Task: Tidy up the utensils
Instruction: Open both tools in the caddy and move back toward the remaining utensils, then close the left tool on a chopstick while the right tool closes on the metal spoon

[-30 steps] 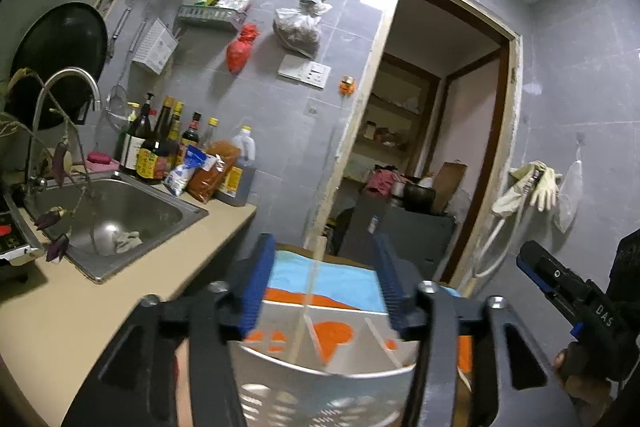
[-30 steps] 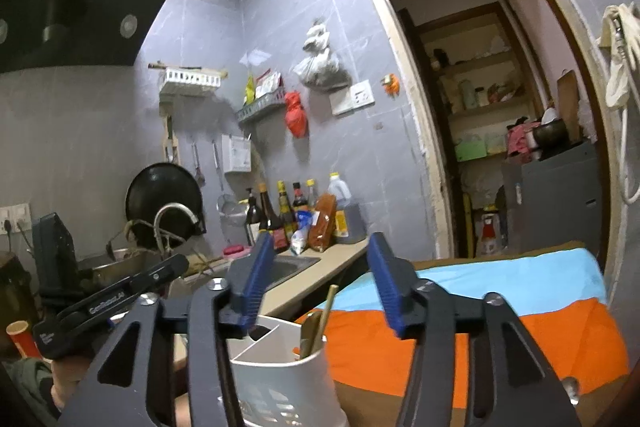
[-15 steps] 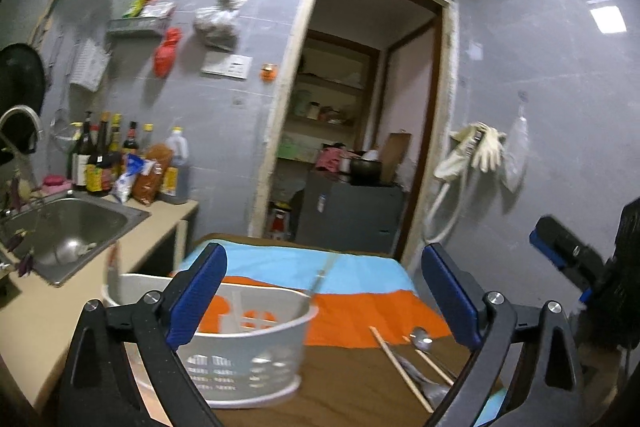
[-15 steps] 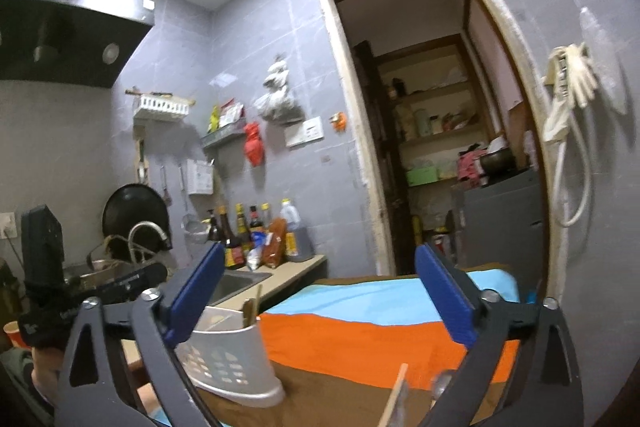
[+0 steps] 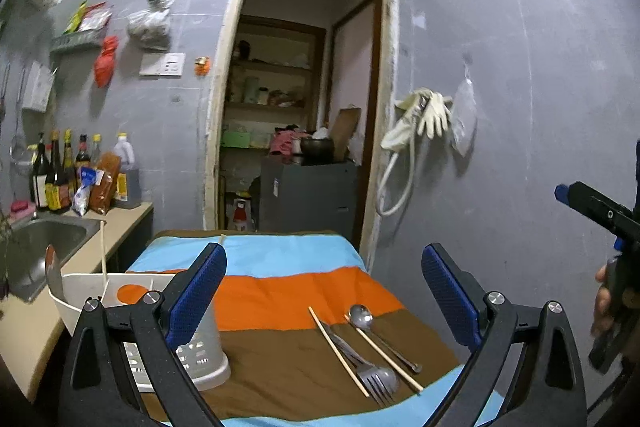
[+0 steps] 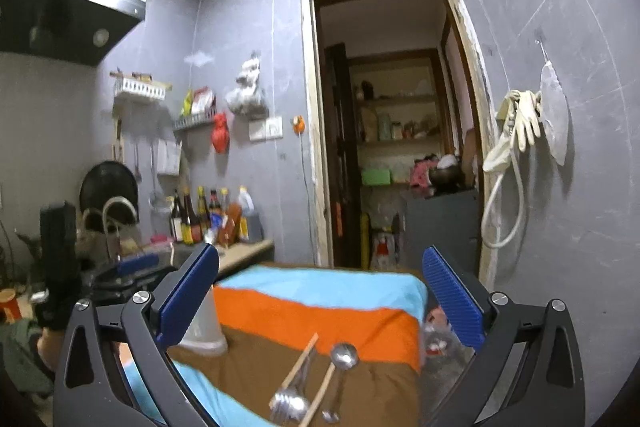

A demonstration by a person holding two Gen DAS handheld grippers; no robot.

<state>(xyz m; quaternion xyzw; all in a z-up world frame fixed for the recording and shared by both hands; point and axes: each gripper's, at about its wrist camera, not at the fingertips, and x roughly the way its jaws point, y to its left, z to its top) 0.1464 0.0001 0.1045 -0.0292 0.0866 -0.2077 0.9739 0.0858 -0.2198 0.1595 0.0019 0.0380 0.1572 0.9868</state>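
A white slotted caddy [image 5: 204, 355] stands at the left on a striped cloth [image 5: 288, 287], with one chopstick [image 5: 104, 255] upright in it. To its right lie a spoon [image 5: 360, 315], a fork [image 5: 374, 383] and two chopsticks [image 5: 338, 351], close together. My left gripper [image 5: 323, 255] is open and empty, its left finger in front of the caddy. In the right wrist view my right gripper [image 6: 320, 255] has its jaws opening with nothing between them, above the spoon [image 6: 344, 353] and fork [image 6: 286, 403]; the caddy [image 6: 204, 323] shows behind its left finger.
A counter with a steel sink [image 5: 40, 243] and several bottles [image 5: 60, 175] runs along the left. An open doorway [image 5: 296, 107] lies beyond the table. Rubber gloves [image 5: 428, 111] and a hose hang on the right wall. A hand [image 5: 600, 311] holds the right gripper's body.
Both grippers opened wide from around the caddy and drew back and to the right. The caddy now stands free at the left, and the loose utensils have come into view.
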